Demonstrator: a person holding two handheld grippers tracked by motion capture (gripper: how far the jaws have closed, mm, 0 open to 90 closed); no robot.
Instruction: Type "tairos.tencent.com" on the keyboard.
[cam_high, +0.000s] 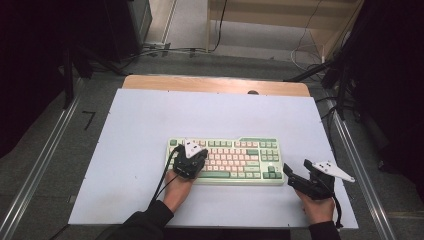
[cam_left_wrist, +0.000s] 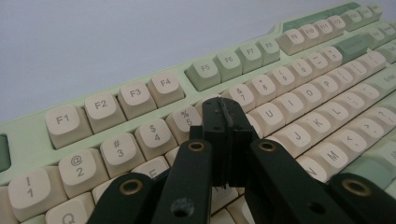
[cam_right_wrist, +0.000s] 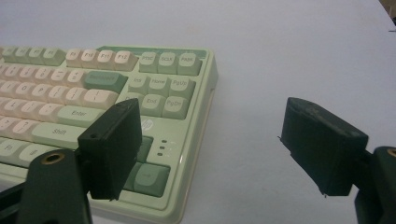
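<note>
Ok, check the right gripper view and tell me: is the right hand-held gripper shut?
No: the right hand-held gripper stands with its jaws wide apart, bare white table between them, beside the keyboard.

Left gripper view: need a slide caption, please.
Shut left hand-held gripper poised over green-and-cream keyboard, tip near the 6 key.
</note>
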